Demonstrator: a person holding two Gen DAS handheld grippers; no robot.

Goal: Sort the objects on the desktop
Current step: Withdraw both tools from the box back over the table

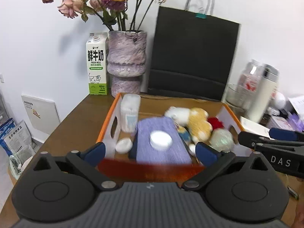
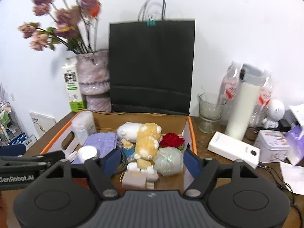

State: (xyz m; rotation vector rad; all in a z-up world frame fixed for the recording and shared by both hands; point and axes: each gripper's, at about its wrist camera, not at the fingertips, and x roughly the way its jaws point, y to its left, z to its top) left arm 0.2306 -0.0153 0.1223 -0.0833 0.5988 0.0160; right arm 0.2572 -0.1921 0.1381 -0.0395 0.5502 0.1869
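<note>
An orange-rimmed cardboard box (image 1: 112,110) (image 2: 192,133) sits on the wooden desk. It holds a purple cloth (image 1: 161,148) (image 2: 100,142) with a white round lid (image 1: 160,139) (image 2: 87,152) on it, a cotton swab tub (image 1: 130,114) (image 2: 83,127), a white and yellow plush toy (image 1: 197,125) (image 2: 146,138), a red flower (image 1: 215,122) (image 2: 172,139) and a pale green ball (image 1: 222,139) (image 2: 169,160). My left gripper (image 1: 150,152) is open and empty over the box's near edge. My right gripper (image 2: 152,160) is open and empty above the box's near right part.
A black paper bag (image 1: 193,57) (image 2: 152,64), a purple vase with dried roses (image 1: 126,60) (image 2: 93,79) and a milk carton (image 1: 96,64) (image 2: 73,81) stand behind the box. A glass cup (image 2: 210,112), a white bottle (image 2: 241,110), a white box (image 2: 233,149) and a tin (image 2: 272,145) lie to the right.
</note>
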